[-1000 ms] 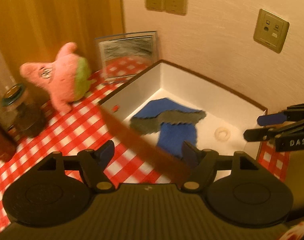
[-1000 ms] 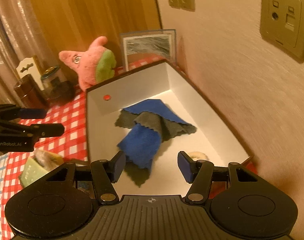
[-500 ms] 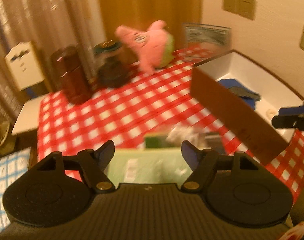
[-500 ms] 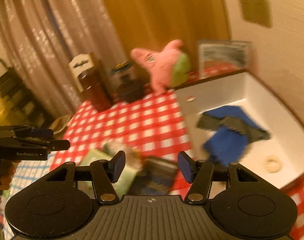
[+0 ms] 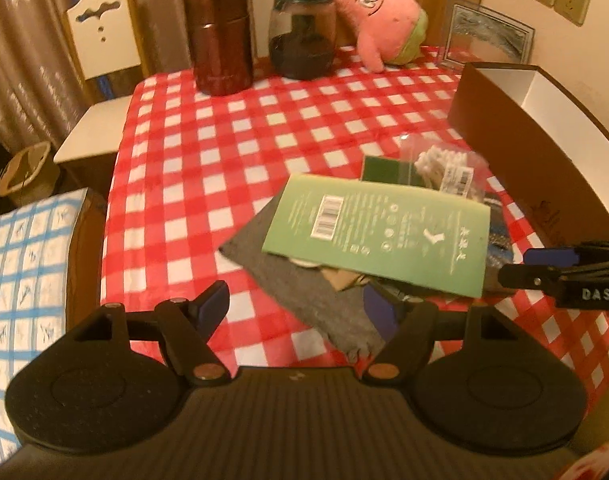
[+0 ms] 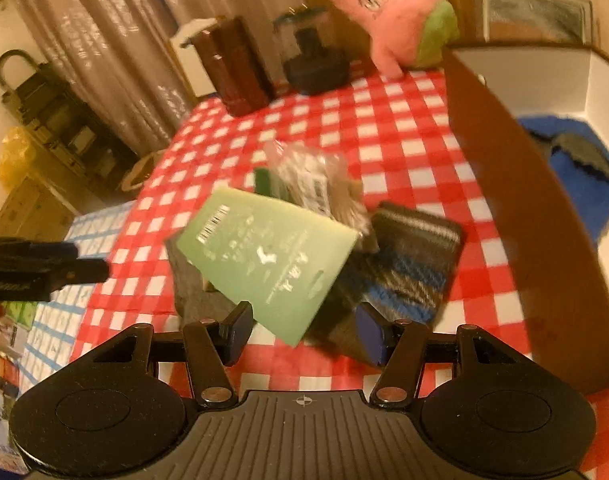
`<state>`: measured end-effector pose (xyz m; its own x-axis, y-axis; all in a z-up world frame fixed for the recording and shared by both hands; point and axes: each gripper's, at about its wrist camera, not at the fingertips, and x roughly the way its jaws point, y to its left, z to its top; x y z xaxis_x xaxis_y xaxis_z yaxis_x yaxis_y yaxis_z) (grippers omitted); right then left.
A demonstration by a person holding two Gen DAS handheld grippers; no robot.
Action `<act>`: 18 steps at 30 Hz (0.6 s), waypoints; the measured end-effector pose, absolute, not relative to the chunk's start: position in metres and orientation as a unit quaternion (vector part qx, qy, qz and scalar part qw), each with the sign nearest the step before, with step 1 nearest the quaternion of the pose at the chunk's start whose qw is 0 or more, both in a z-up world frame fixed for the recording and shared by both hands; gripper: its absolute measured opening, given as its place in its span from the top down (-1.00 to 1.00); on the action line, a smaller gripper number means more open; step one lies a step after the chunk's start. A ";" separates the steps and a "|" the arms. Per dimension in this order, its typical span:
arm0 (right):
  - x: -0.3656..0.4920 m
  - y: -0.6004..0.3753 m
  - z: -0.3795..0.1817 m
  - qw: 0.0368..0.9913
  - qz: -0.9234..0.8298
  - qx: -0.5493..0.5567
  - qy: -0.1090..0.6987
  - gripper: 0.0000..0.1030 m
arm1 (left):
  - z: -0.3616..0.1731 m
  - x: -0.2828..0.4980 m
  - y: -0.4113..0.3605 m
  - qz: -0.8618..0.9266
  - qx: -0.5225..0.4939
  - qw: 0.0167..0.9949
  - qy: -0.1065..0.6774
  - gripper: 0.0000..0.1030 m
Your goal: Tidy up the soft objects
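Nearest the left wrist camera, the left gripper [image 5: 294, 306] is seen with its blue-padded jaws spread wide above the red-and-white checked tablecloth [image 5: 224, 152]; nothing is pinched, though the corner of a flat grey felt cloth [image 5: 304, 292] lies beneath the gap. The right gripper [image 6: 302, 330] is likewise seen with its jaws apart and nothing pressed between them, poised over the pile.

The pile is made up of the grey cloth at the bottom, a pale green flat packet with a barcode [image 5: 380, 228] laid tilted across it, and a dark striped folded knit cloth with blue and grey bands [image 6: 408, 264] just beside the packet. Behind the packet, a clear plastic bag of white cotton swabs [image 5: 444, 168] is seen resting partly on a dark green flat item [image 5: 384, 170].

To the right of the pile stands a large open box, brown outside and white inside [image 6: 504, 200]. In it, blue and grey scalloped felt cloths [image 6: 584, 172] are seen lying overlapped on the floor.

Farther back, a dark red cylindrical canister [image 5: 220, 36] and a glass jar with a dark lid [image 5: 304, 36] are placed side by side; the jar's contents look dark but cannot be told. Beside the jar, a pink star-shaped plush toy with green shorts [image 5: 384, 20] is propped near a framed picture [image 5: 488, 36].
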<state>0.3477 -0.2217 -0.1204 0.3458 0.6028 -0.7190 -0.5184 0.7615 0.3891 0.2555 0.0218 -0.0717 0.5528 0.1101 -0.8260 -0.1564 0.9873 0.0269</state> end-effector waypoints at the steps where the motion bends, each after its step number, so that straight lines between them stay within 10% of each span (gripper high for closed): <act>1: 0.351 -0.221 -0.125 0.817 0.342 0.051 0.462 -0.13 | -0.073 0.254 0.022 0.077 -0.027 0.880 0.467 -0.40; 14: 0.388 -0.211 -0.164 0.788 0.353 0.149 0.483 -0.11 | -0.092 0.240 0.041 0.104 -0.054 0.864 0.491 -0.41; 18: 0.386 -0.204 -0.161 0.787 0.372 0.145 0.470 0.46 | -0.093 0.237 0.046 0.108 -0.061 0.863 0.491 -0.41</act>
<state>0.3857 -0.2045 -0.1605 0.2814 0.7214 -0.6327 -0.4488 0.6817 0.5778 0.2372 0.0456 -0.0928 0.4954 0.1267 -0.8594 -0.2464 0.9692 0.0009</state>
